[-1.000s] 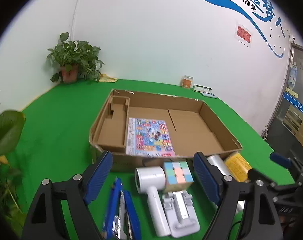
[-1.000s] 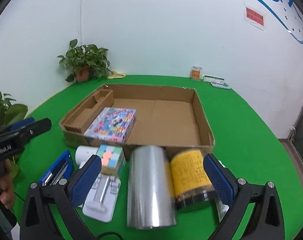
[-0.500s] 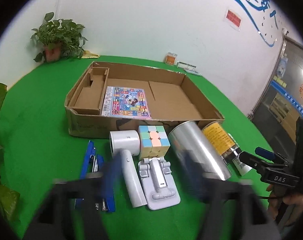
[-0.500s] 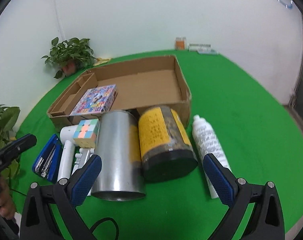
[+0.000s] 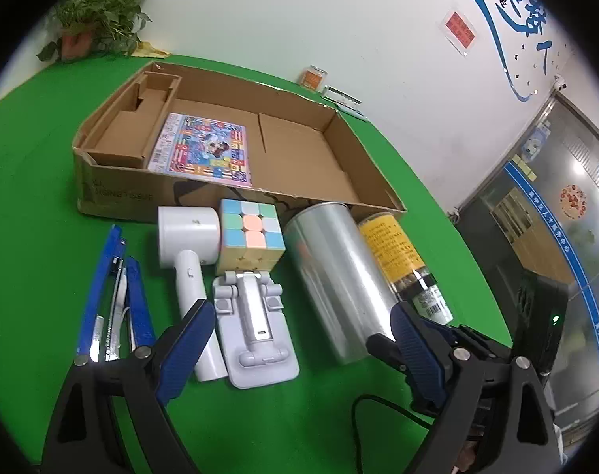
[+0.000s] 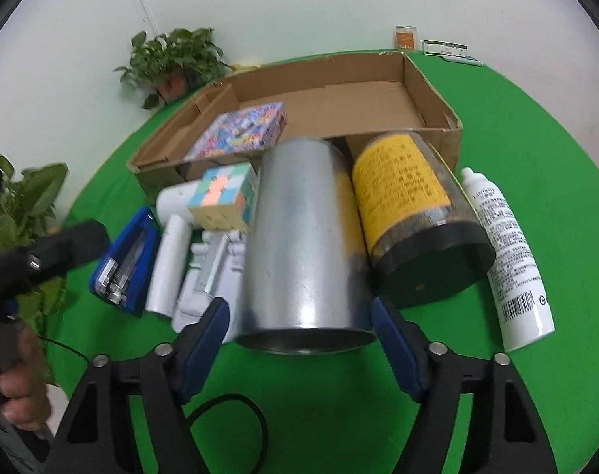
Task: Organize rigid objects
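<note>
The right hand-held gripper [image 6: 297, 333] straddles the near end of the silver can [image 6: 303, 245] at the lower middle of its frame; its jaws are closing, the blue pads just beside the can and not pressing yet. The left hand-held gripper [image 5: 299, 351] stands wide at the bottom of its frame, over the grey phone stand [image 5: 256, 328]. Behind the can, the cardboard box [image 6: 437, 114] on the green bench [image 6: 536, 118] holds a colourful flat box [image 6: 240, 130].
</note>
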Demonstrator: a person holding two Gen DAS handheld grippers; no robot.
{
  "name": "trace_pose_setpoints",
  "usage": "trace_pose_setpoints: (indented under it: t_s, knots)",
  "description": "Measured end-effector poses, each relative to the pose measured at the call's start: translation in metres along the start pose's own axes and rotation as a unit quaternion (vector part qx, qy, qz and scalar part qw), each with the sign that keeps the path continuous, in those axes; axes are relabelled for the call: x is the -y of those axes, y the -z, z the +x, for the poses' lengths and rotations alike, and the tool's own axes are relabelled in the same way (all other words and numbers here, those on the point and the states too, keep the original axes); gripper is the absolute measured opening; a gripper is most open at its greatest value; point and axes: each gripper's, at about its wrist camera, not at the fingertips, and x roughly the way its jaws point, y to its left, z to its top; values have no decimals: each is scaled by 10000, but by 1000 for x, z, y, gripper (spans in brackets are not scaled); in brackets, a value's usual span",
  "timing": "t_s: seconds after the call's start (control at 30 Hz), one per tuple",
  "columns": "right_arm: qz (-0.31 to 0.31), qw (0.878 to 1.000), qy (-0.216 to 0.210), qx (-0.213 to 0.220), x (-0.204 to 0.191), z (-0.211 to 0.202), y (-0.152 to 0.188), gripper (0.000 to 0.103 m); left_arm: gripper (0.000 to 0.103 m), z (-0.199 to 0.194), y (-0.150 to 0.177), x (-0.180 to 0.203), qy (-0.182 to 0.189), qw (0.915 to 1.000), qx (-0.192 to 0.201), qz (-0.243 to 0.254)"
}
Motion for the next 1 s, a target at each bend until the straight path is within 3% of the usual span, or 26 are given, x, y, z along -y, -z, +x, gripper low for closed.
trace_pose_setpoints:
  t_s: [0.13,0.23,0.33,0.37,0.43,0.47,0.57,0.63,0.73,0.8,1.0]
  knots:
    - [-7,10000,-52,26,-1,-11,17,67,90,12,4,3,384,9986,-341,-97]
    - [-259,9996,-57,-11,-13,-34,47,66,90,27,13,7,1073,9902,-856,-246]
    - [-722,9961,-473,-159,-30,-57,71,72,90,38,24,12,1511,9799,-1250,-357]
    - [-802,9948,-607,-135,-32,-66,76,78,90,42,27,15,1527,9781,-1369,-357]
    - [-521,9953,-812,-15,-20,-78,75,102,90,49,31,20,1354,9786,-1526,-267]
    - [-198,9949,-991,-33,-8,-78,71,103,90,52,33,21,1271,9787,-1592,-236]
    - [828,9834,-1534,-495,24,-54,63,103,89,63,38,17,1156,9760,-1813,-343]
    - [1076,9767,-1684,-780,31,-33,58,92,89,68,36,11,1089,9755,-1875,-376]
    - [962,9758,-1669,-1033,19,-14,57,84,81,72,34,3,1076,9741,-1949,-390]
    - [819,9794,-1489,-1089,9,-8,56,82,82,71,33,3,1009,9760,-1903,-312]
    - [511,9877,-1180,-885,-9,-15,53,81,79,55,30,-1,1064,9797,-1683,-237]
